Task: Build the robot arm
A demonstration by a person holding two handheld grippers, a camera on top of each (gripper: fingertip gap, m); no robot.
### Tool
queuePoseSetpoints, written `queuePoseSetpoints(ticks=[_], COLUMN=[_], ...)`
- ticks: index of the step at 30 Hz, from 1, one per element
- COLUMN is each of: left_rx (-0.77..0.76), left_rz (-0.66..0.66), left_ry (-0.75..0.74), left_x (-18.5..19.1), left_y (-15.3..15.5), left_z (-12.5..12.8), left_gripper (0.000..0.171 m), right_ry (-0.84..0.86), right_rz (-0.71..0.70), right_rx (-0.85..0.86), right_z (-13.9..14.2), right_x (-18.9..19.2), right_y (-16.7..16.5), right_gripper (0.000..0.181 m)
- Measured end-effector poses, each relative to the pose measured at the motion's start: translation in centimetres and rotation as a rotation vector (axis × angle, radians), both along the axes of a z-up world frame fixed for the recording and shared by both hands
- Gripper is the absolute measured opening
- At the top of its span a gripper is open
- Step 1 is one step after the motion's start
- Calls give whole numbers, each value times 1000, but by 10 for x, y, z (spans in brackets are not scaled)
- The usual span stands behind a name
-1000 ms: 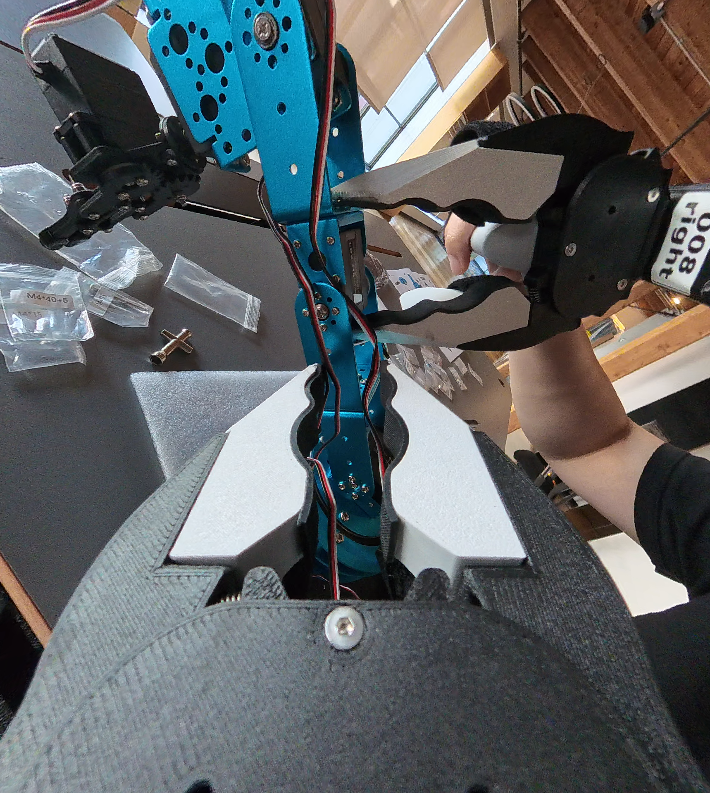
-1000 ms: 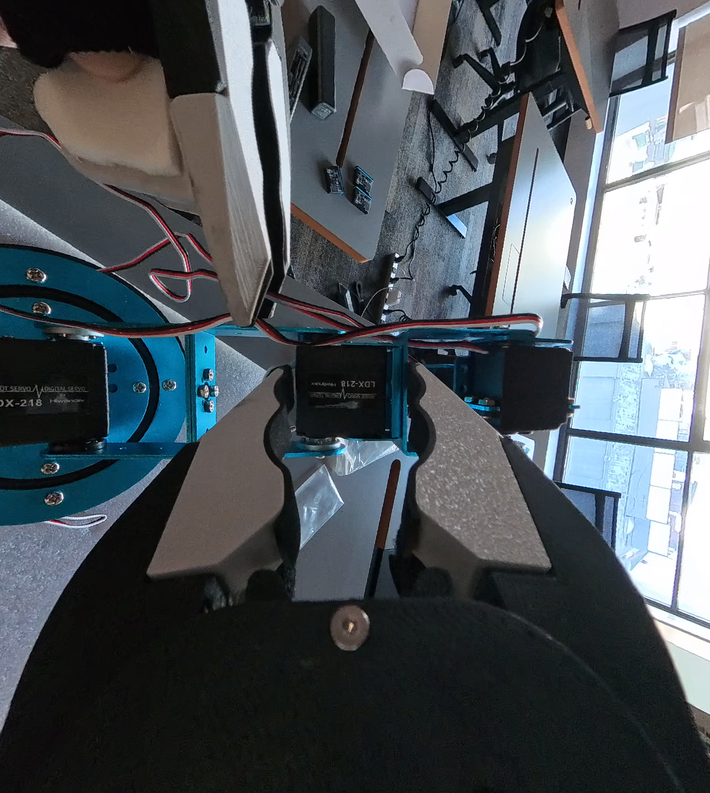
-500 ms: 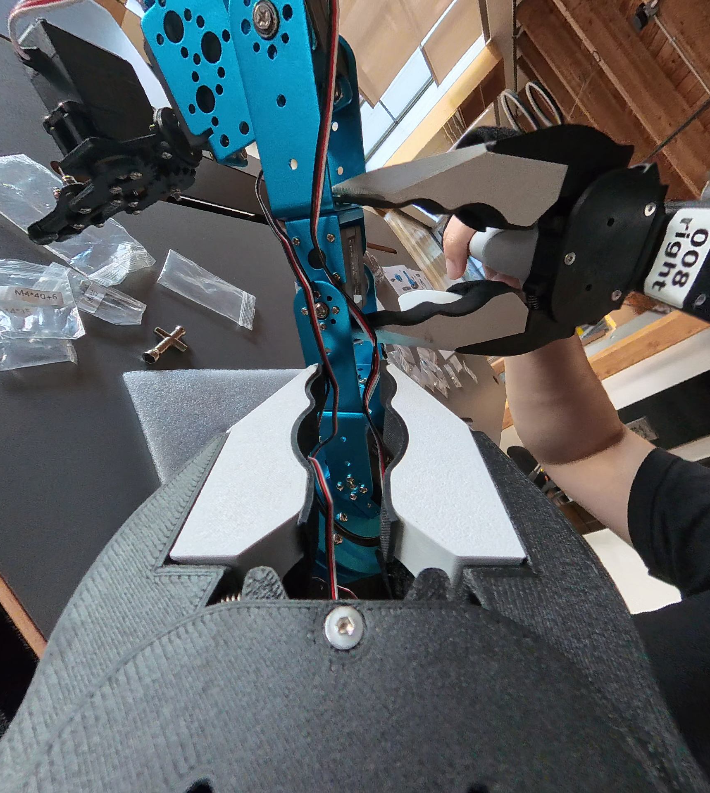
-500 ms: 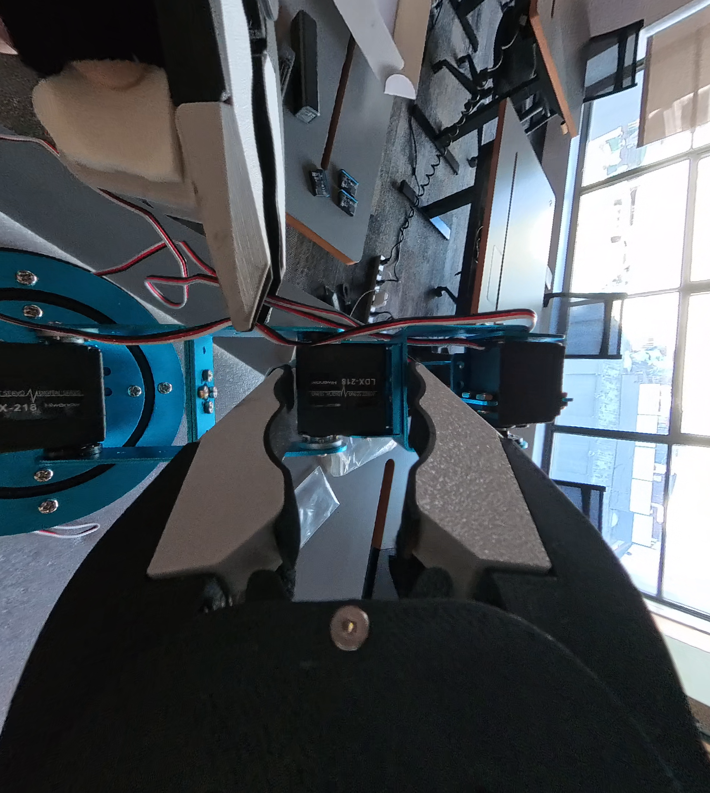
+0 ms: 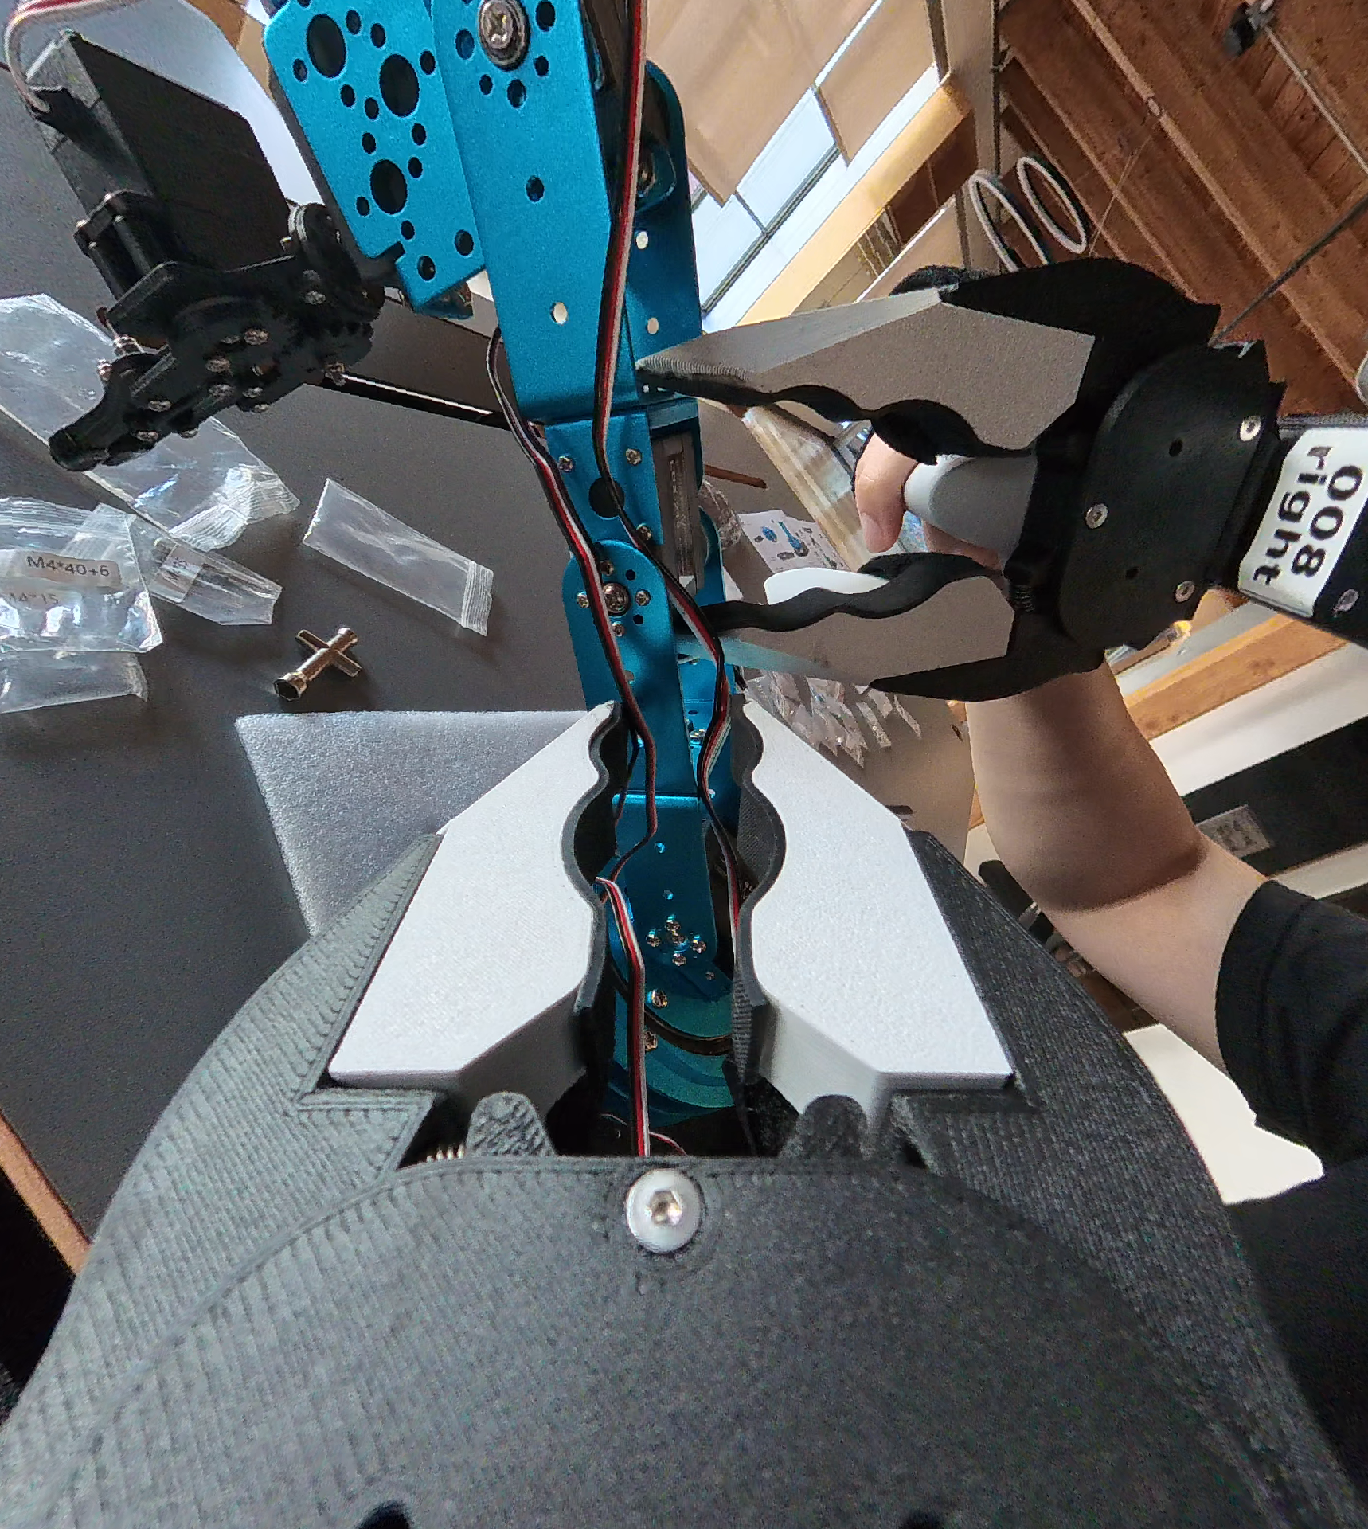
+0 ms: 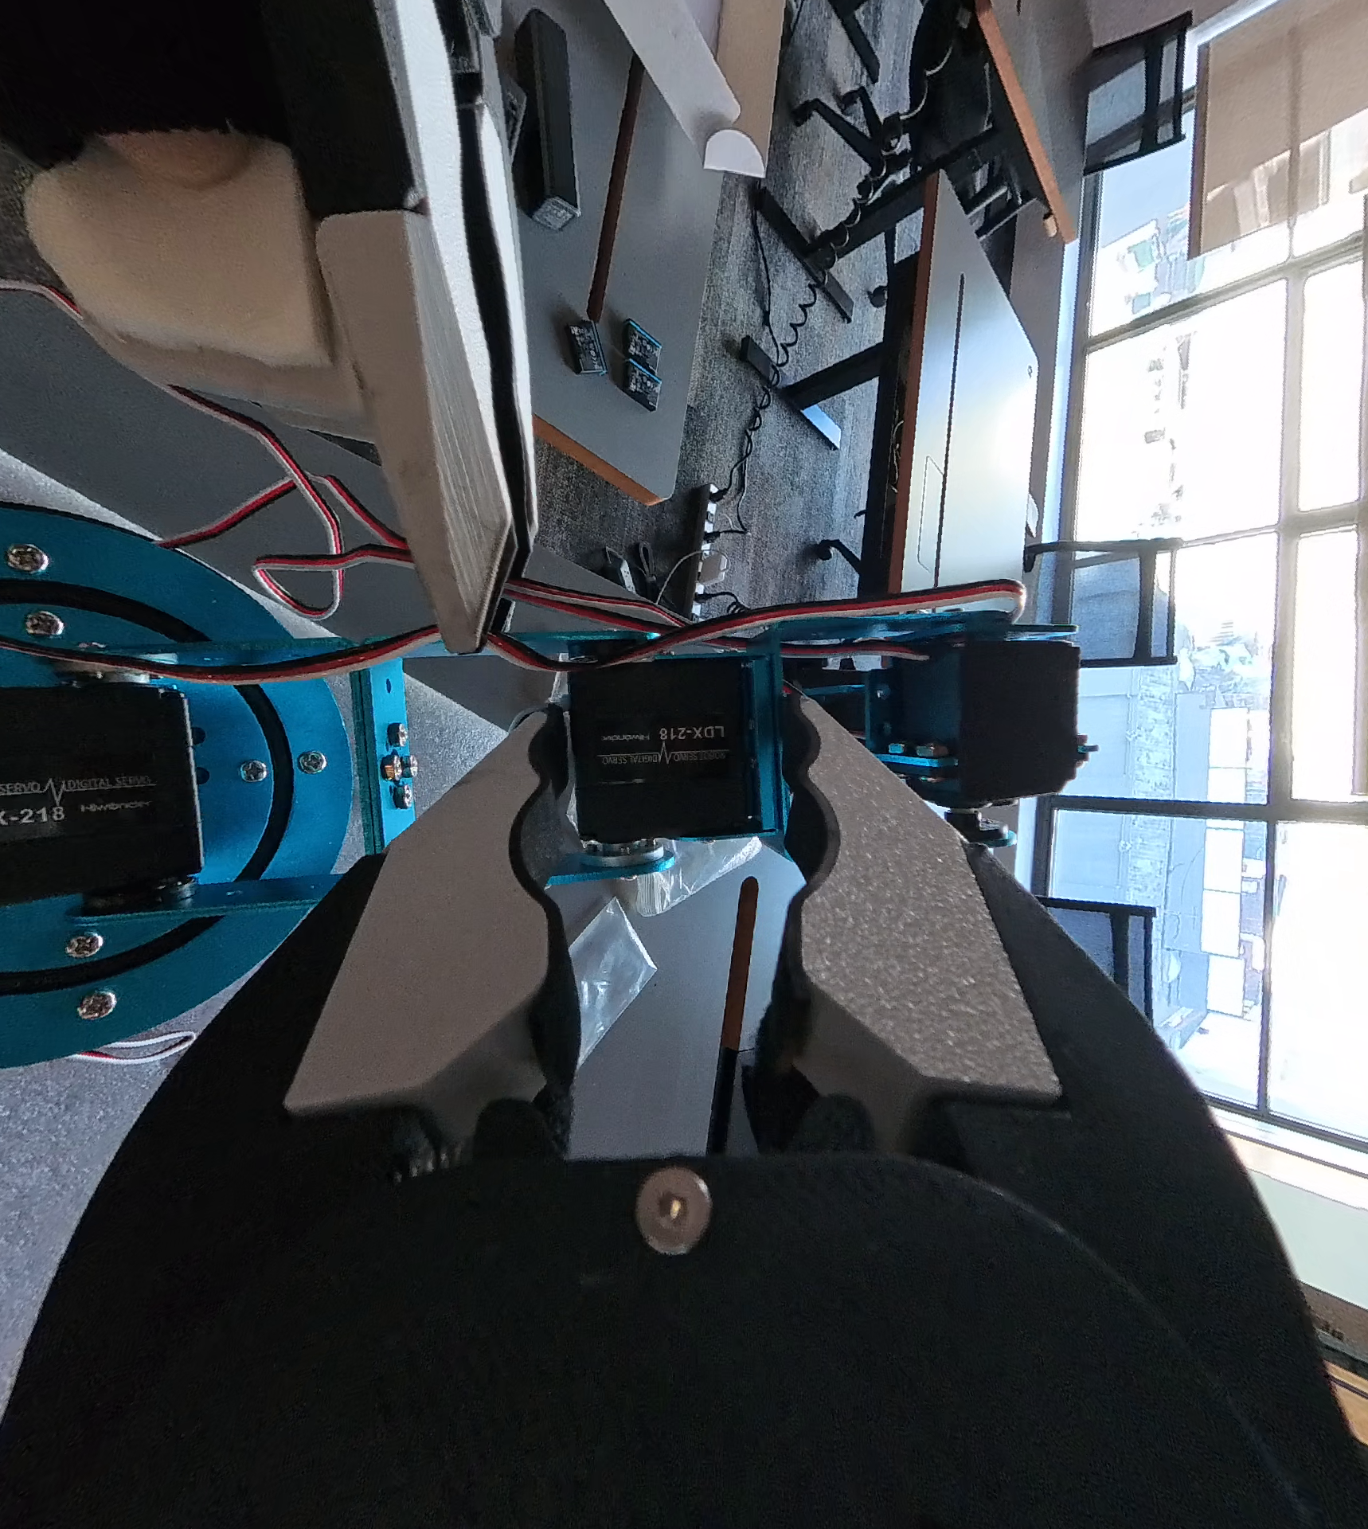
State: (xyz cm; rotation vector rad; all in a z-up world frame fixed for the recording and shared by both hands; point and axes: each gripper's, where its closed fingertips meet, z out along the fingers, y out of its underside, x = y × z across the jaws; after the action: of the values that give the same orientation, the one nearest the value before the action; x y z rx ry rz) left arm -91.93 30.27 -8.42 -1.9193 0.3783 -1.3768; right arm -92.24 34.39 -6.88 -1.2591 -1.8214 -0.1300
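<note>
Dark tabletop (image 5: 126, 827) fills the left of the left wrist frame, strewn with clear labelled bags (image 5: 52, 596) and a metal cross wrench (image 5: 317, 662), under wooden ceiling beams. At centre, the left gripper (image 5: 676, 720) clamps the lower link of a blue robot arm (image 5: 573, 273). Right gripper (image 6: 668, 728) pinches that arm's printed black servo (image 6: 664, 745) mid-frame, beside bright windows (image 6: 1285, 579).

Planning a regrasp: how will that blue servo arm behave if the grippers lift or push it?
The blue servo arm looks like rigid metal brackets but jointed, so it may fold. Its tall, thin build could tip. The loose wires may snag.
</note>
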Motion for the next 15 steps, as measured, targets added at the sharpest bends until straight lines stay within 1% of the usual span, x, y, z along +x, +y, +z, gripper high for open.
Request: queuePoseSetpoints(ticks=[6, 9, 13, 15], left_rx=[-8, -4, -1, 2], left_rz=[-2, 6, 23, 31], left_ry=[-2, 0, -2, -3], left_x=[-1, -3, -8, -12], left_y=[0, 0, -1, -2], left_z=[1, 3, 7, 9], left_gripper=[22, 22, 23, 24], right_ry=[-2, 5, 176, 291], right_rz=[26, 11, -63, -82], right_rx=[72, 92, 42, -87], right_z=[3, 9, 26, 18], right_x=[3, 16, 48, 65], right_y=[-1, -3, -11, -23], right_gripper=[49, 49, 49, 44])
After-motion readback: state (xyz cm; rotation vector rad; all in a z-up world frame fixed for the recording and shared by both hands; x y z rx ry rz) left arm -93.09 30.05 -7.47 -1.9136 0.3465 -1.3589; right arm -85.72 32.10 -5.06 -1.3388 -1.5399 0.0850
